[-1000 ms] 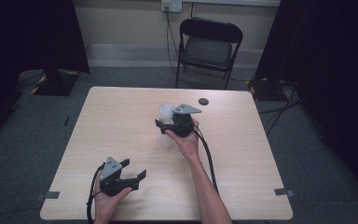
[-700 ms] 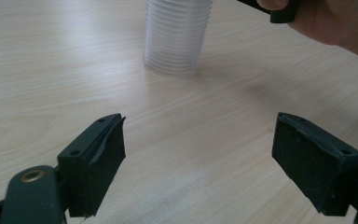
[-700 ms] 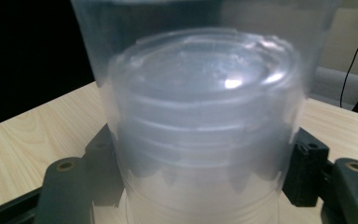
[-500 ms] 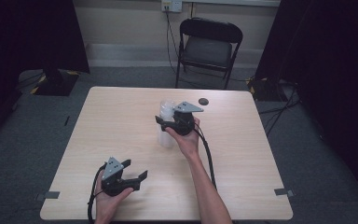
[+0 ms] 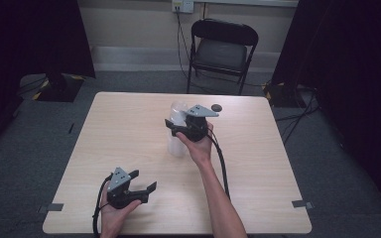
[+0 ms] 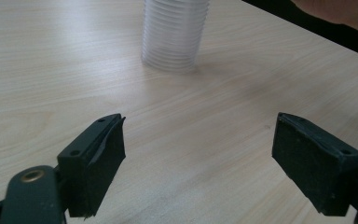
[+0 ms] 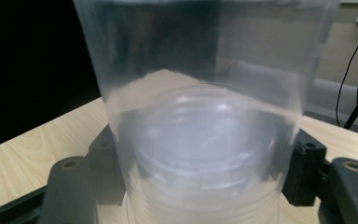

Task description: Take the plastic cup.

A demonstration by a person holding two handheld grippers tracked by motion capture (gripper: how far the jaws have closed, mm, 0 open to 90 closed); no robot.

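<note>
A stack of clear ribbed plastic cups [image 5: 177,141] stands upright near the table's middle, and its base [image 6: 175,32] is ahead in the left gripper view. My right gripper [image 5: 177,119] has the top cup [image 7: 205,116] between its jaws. The jaws have just been closing, and both pads [image 7: 109,161] now lie against the cup's sides. My left gripper [image 5: 143,181] rests open in the hand near the table's front left edge. Nothing is between its jaws [image 6: 198,126], which point at the stack.
A small dark round object [image 5: 217,107] lies on the wooden table [image 5: 258,163] behind the right gripper. A black folding chair [image 5: 222,49] stands beyond the far edge. Black curtains hang on both sides, and cables trail from each gripper.
The right gripper's jaws have drawn in around the top cup while the hand barely shifted. The left gripper has kept still.
</note>
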